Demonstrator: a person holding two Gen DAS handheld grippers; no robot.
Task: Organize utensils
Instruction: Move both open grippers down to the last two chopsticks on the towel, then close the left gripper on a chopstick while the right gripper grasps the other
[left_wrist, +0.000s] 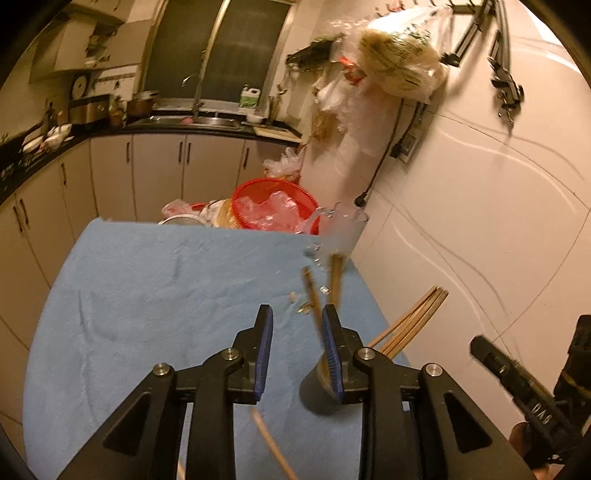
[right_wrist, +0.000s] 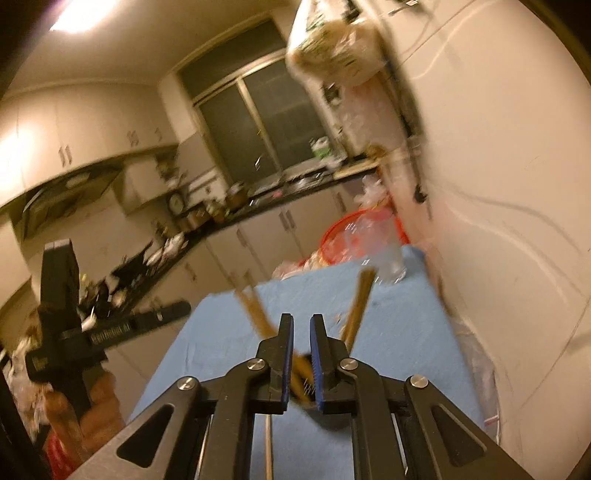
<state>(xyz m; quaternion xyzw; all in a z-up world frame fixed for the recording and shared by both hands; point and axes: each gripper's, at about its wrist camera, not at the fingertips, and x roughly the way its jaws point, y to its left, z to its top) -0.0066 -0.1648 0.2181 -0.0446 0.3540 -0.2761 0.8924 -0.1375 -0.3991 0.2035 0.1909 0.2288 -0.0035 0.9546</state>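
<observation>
Left wrist view, nearest first: the left gripper (left_wrist: 297, 314) hangs tilted down over the table with its jaws parted by a clear gap. The pads press on nothing. One blurred chopstick (left_wrist: 314, 306) runs along the inner face of one pad only, its lower end down toward the dark cup (left_wrist: 314, 391) directly beneath that finger. A fan of chopsticks (left_wrist: 410, 325) already leans out of the cup toward the wall, so the step in hand reads as dropping sticks into this holder.

To do it well, the gripper should probably stay over the cup's mouth until the stick has settled. It can then lift straight clear, so that the finger above the rim does not tip the cup or rake the leaning fan.

A loose chopstick (left_wrist: 273, 446) lies on the blue cloth (left_wrist: 147, 295) under the gripper's frame and likely goes in next. Lying flat on soft cloth, it may be awkward to pinch.

In the right wrist view, the right gripper (right_wrist: 301, 317) shows only a narrow slit between its pads, nearly closed. Brown sticks appear through the slit, but the blur hides whether the pads pinch them.

Farther along the cloth, small pale scraps (left_wrist: 293, 295) are scattered just past the fingertips. A glass mug (left_wrist: 345, 229) stands at the far edge near the wall (left_wrist: 480, 221), close enough to the cup's side to be knocked by a wide swing. Beyond the table sits a red basket (left_wrist: 255, 190) holding clear plastic.
</observation>
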